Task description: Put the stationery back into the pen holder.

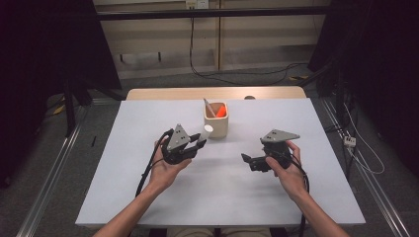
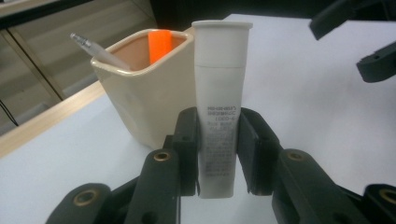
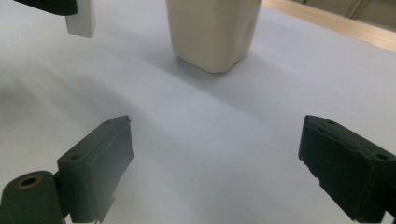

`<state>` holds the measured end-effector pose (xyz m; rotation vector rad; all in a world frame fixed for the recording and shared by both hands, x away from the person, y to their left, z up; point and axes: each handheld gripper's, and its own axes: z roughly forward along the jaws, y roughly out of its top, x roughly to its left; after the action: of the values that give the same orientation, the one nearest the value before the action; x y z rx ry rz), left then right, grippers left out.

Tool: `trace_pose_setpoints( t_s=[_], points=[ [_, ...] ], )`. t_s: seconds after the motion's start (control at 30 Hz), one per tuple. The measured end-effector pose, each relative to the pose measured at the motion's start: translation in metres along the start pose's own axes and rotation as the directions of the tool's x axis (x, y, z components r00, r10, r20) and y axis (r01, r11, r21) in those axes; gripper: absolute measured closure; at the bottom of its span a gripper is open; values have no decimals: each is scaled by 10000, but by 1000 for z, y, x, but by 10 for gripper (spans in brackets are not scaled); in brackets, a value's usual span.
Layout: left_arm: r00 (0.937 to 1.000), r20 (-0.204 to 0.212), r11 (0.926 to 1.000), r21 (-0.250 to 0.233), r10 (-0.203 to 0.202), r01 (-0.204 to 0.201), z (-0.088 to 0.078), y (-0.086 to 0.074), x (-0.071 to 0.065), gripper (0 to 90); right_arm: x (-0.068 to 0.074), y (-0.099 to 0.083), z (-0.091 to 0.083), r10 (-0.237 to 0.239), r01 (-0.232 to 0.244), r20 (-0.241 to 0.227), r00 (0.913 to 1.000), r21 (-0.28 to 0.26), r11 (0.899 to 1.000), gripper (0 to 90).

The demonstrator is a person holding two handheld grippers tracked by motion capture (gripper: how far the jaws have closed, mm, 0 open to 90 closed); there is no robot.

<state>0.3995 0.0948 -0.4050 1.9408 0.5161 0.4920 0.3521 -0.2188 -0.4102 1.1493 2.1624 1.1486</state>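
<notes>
My left gripper (image 1: 200, 141) is shut on a white plastic tube (image 1: 207, 131), held upright with its cap up, just left of a cream square cup (image 1: 216, 123). In the left gripper view the tube (image 2: 219, 84) sits between the black jaws (image 2: 218, 140), with the cup (image 2: 144, 93) close behind it. An orange item (image 2: 159, 44) and a pen (image 2: 93, 49) stand in the cup. My right gripper (image 1: 250, 162) hovers over the table to the right, open with nothing between its jaws (image 3: 215, 172). Ahead of it are the cup (image 3: 212, 32) and the tube's lower end (image 3: 81, 21).
The white table (image 1: 148, 197) has a wooden strip (image 1: 163, 94) along its far edge. Cables trail from both grippers toward the person. Dark stands and floor cables flank the table.
</notes>
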Motion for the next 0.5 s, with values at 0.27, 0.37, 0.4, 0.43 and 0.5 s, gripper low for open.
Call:
trace_pose_setpoints(
  t_s=[0.27,0.37,0.4,0.43,0.5],
  points=[
    [9982,-29,9982,33,-607,607,-3,11,16,706,-10,-22,-16,514,-508,344,9981,-174,9986,82],
    [9978,-127,9978,-116,-647,645,-3,19,20,706,-14,-30,-23,733,-706,576,9956,-480,9964,82],
    [9979,-164,9979,-161,-629,626,-2,22,21,706,-15,-33,-24,837,-804,618,9946,-543,9953,82],
    [9981,-222,9982,-164,-577,574,-1,25,22,706,-16,-36,-26,904,-871,661,9937,-514,9949,81],
    [9979,-295,9982,-174,-585,580,1,29,24,706,-19,-42,-29,962,-924,839,9918,-488,9945,82]
  ],
)
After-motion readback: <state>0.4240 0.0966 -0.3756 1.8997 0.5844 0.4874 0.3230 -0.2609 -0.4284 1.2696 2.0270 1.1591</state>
